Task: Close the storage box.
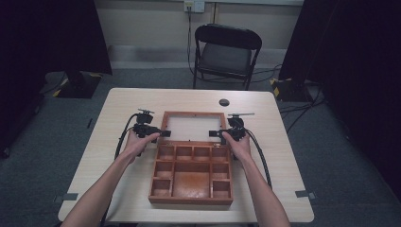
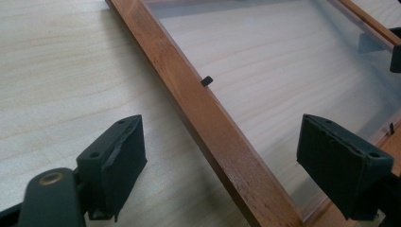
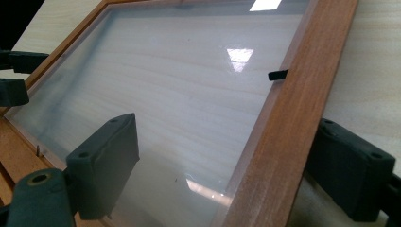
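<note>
A plain room with dark curtains at both sides, a black folding chair (image 1: pixel 227 49) against the far wall, and in the middle a pale wooden table (image 1: pixel 118 104) at which a person sits with both forearms stretched forward. On the table lies a reddish wooden box (image 1: pixel 191 172) with small compartments around a bigger central well, all of them bare as far as I can see; its glass-paned lid (image 1: pixel 194 126) is swung right back on the hinge side and lies flat on the tabletop beyond the box, grain showing through the pane. That flat lie looks like the point of the arrangement — each hand stands at one side rail of the lid, as one would place them to lower or lift a wide, light frame evenly without twisting its hinges. The left gripper (image 1: pixel 163 134) is at the lid's left rail; in the left gripper view its jaws stand well apart, straddling the rail (image 2: pixel 208 123) with clear space on both sides, so it holds nothing. The right gripper (image 1: pixel 215 134) is at the opposite rail; in the right gripper view one pad hovers over the glass and the other sits outside the frame (image 3: pixel 283 118), close to the wood but, as I judge it, not pressing — parted jaws, no clamp. A small black clip (image 3: pixel 278 74) juts from the inner edge of that rail.
</note>
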Tool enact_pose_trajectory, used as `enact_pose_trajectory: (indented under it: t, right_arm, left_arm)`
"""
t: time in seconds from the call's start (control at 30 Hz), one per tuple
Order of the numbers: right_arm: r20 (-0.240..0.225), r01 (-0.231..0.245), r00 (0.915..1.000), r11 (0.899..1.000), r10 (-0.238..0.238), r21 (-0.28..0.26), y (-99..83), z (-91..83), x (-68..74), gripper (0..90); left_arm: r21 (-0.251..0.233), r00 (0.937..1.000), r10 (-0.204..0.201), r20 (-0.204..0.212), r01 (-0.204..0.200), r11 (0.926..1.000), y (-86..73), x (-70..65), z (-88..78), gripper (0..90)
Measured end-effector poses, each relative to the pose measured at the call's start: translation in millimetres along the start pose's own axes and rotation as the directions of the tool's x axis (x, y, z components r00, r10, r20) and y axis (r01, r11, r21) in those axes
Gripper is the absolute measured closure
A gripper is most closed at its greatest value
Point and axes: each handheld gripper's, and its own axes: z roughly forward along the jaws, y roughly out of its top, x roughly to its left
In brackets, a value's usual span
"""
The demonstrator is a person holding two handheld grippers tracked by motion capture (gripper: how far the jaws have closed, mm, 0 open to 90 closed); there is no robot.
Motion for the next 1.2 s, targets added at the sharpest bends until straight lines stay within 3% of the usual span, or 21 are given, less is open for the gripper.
enact_pose_trajectory:
  t: [0.2, 0.47, 0.6, 0.63, 0.67, 0.7, 1.07, 1.1, 1.2]
  right_arm:
    - [-0.021, 0.003, 0.9998, 1.000, -0.003, 0.004, 0.9, 2.2, -0.6, 13.5]
    - [-0.011, 0.007, 0.9999, 1.000, -0.007, -0.001, 1.4, 0.7, 1.1, 13.7]
    - [-0.019, 0.017, 0.9997, 1.000, -0.017, -0.006, 1.3, -0.2, 0.3, 14.1]
    - [-0.016, 0.019, 0.9997, 1.000, -0.019, -0.009, 1.1, -0.5, 0.6, 14.1]
    - [-0.016, 0.019, 0.9997, 1.000, -0.019, -0.009, 1.1, -0.5, 0.6, 14.1]
    - [-0.016, 0.034, 0.9993, 0.999, -0.034, -0.020, 1.0, -1.1, 0.9, 14.5]
    - [0.012, 0.074, 0.9972, 0.994, -0.073, -0.077, 5.3, -12.6, 5.3, 23.6]
    - [0.019, 0.084, 0.9964, 0.993, -0.082, -0.085, 6.5, -15.7, 6.7, 25.7]
    - [0.020, 0.093, 0.9956, 0.991, -0.091, -0.092, 7.7, -19.6, 8.0, 27.8]
  left_arm:
    - [0.004, 0.9995, -0.020, 0.023, 0.020, 0.9998, -0.5, 2.3, 1.1, 15.6]
    - [0.007, 0.9989, -0.032, 0.034, 0.032, 0.9995, -1.0, 2.9, 3.0, 15.1]
    - [0.010, 0.9979, -0.032, 0.057, 0.032, 0.9994, -0.6, -0.1, 6.3, 15.3]
    - [0.016, 0.9938, -0.057, 0.096, 0.055, 0.9983, -1.2, -3.5, 9.9, 15.4]
    - [0.016, 0.9938, -0.057, 0.096, 0.055, 0.9983, -1.2, -3.5, 9.9, 15.5]
    - [0.019, 0.9940, -0.037, 0.103, 0.035, 0.9992, -0.6, -6.7, 12.0, 15.0]
    - [0.011, 0.9963, 0.026, 0.081, -0.027, 0.9996, 7.8, -15.3, 5.2, 18.0]
    - [-0.015, 0.9964, 0.047, 0.070, -0.046, 0.9988, 7.5, -17.8, 3.2, 18.2]
    - [-0.030, 0.9962, 0.060, 0.062, -0.059, 0.9978, 6.7, -19.5, 1.6, 19.3]
